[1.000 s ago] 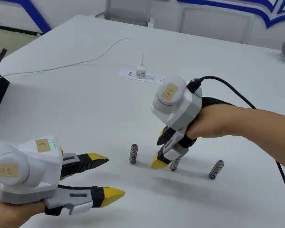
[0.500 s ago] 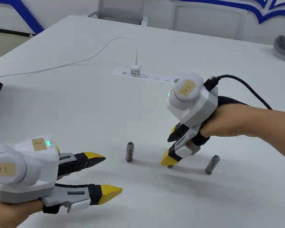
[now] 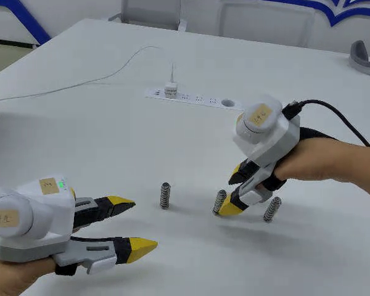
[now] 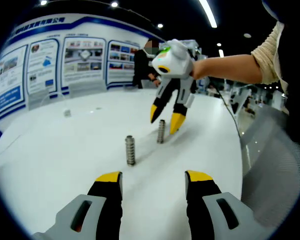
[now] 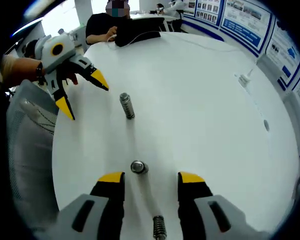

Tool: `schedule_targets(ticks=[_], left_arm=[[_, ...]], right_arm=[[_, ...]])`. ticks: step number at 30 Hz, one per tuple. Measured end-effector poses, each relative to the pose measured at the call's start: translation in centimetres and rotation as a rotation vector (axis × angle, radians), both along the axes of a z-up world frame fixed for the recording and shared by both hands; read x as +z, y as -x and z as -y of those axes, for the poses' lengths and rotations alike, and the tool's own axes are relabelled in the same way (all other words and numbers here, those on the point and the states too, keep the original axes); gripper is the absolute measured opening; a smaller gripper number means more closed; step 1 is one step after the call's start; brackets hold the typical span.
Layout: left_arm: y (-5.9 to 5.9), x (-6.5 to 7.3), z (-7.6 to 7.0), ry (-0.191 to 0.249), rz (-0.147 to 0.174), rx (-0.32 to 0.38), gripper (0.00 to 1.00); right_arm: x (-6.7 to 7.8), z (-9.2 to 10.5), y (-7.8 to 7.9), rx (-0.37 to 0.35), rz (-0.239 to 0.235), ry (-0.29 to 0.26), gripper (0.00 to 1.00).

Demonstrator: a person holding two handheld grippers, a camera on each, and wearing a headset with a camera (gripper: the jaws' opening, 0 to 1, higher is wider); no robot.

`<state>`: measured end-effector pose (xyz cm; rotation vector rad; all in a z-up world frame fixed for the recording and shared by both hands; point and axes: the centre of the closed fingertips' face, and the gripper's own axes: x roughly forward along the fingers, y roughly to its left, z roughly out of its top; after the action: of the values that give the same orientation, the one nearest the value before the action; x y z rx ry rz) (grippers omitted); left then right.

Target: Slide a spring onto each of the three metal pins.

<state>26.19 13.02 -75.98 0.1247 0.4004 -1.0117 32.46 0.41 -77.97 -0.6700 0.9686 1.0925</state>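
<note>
I'm pointing the right hand-held gripper (image 3: 234,191), wide open and empty, down at the middle spring (image 3: 219,201), which is standing upright on the counter (image 3: 111,135) just below its tips. The left hand-held gripper (image 3: 135,223), open too, is hovering farther off.

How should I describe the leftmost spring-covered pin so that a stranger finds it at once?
On the white table, go from the power strip toward the person until you meet a row of three upright pins wearing springs. Take the leftmost pin. Its two neighbours stand close to the right gripper, while this one stands alone on bare table.
</note>
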Motion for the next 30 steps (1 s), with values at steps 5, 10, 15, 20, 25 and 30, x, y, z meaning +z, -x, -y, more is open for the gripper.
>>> schedule_targets(ticks=[5,10,15,20,25,30], left_arm=[[-0.1,-0.1,0.0,-0.002,-0.001,-0.001,0.51],[-0.1,0.0,0.2,-0.003,-0.001,-0.004,0.51],[-0.1,0.0,0.3,-0.004,-0.001,-0.008,0.51],[-0.2,0.0,0.3,-0.006,-0.002,-0.010,0.51],[-0.3,-0.1,0.3,-0.005,-0.005,-0.011,0.51],[-0.3,-0.1,0.4,-0.007,-0.007,-0.014,0.52]], right_arm=[[0.2,0.8,0.0,-0.022,0.002,-0.010,0.44],[0.1,1.4,0.3,-0.035,0.004,-0.013,0.44],[0.2,1.9,0.4,-0.051,0.006,-0.022,0.44],[0.3,2.5,0.3,-0.074,0.009,-0.033,0.45],[0.2,3.2,0.5,-0.092,0.008,-0.037,0.45],[0.1,3.9,0.9,-0.111,0.007,-0.040,0.45]])
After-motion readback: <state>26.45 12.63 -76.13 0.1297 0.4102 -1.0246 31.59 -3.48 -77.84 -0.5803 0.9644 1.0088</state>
